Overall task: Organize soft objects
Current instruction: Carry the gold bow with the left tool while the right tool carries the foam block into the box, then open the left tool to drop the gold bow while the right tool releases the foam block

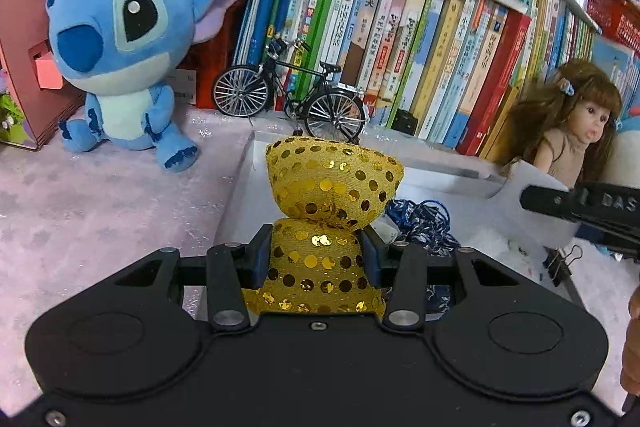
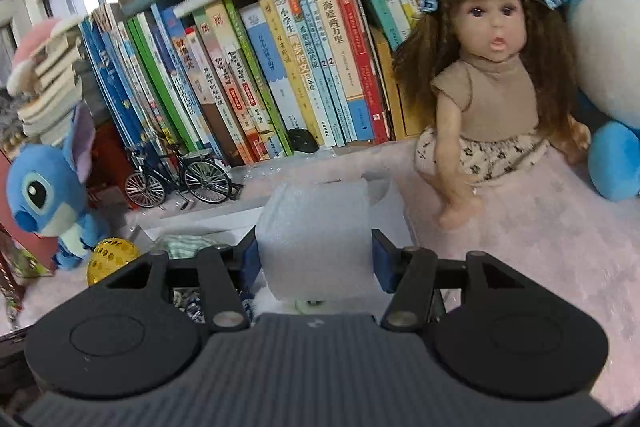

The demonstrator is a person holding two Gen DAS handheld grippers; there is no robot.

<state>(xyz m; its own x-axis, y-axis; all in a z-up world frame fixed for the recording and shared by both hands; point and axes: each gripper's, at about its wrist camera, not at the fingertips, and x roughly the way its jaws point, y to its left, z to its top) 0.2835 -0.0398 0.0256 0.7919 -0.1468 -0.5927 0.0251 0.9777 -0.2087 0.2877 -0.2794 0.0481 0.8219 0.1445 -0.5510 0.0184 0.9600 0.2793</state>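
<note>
the left gripper [image 1: 316,255] was found pinched on the waist of a gold sequined pouch [image 1: 332,195], its upper half bulging free above the blue pads, evidently so the soft body would not slip. the pouch was held over the near rim of a white bin [image 1: 460,183], where blue cord [image 1: 424,223] already lay. the right gripper [image 2: 316,259] was found pressed onto a translucent foam-wrap roll [image 2: 320,235], also above the bin. a blue plush [image 1: 124,67] and a doll [image 2: 480,87] were seated on the pink-covered counter [image 1: 100,211] against the books [image 1: 400,39], presumably awaiting sorting.
</note>
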